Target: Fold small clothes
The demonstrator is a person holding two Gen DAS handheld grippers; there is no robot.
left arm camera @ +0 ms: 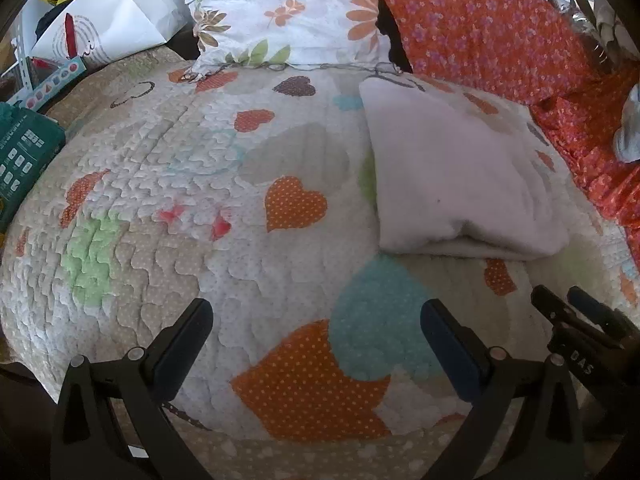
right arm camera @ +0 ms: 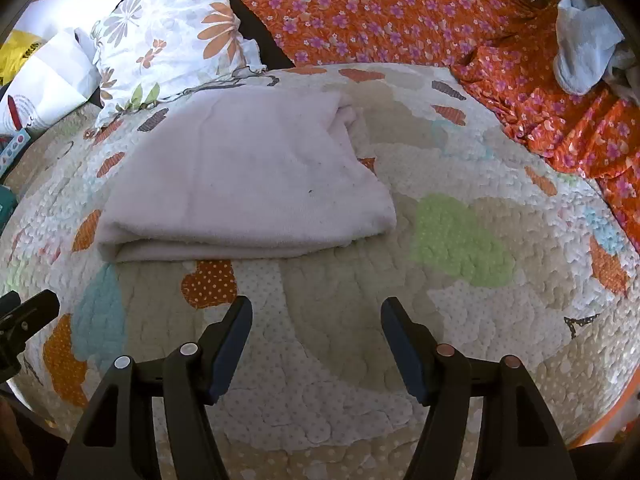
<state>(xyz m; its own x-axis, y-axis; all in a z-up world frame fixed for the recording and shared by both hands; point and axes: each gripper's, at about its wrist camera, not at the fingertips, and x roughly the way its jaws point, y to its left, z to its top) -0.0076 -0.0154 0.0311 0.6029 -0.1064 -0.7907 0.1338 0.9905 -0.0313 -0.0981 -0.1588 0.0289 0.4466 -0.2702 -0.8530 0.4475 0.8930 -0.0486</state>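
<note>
Your left gripper point(left arm camera: 316, 320) hangs above the quilt point(left arm camera: 168, 168) with its fingers spread wide and nothing between them. Your right gripper point(right arm camera: 316, 320) is the same, fingers wide apart and empty. The folded pale pink cloth point(right arm camera: 244, 176) lies flat on the quilt ahead of both, apart from them, just in front of the flowered pillow point(right arm camera: 168, 40) and beside the orange flowered sheet point(right arm camera: 380, 12).
</note>
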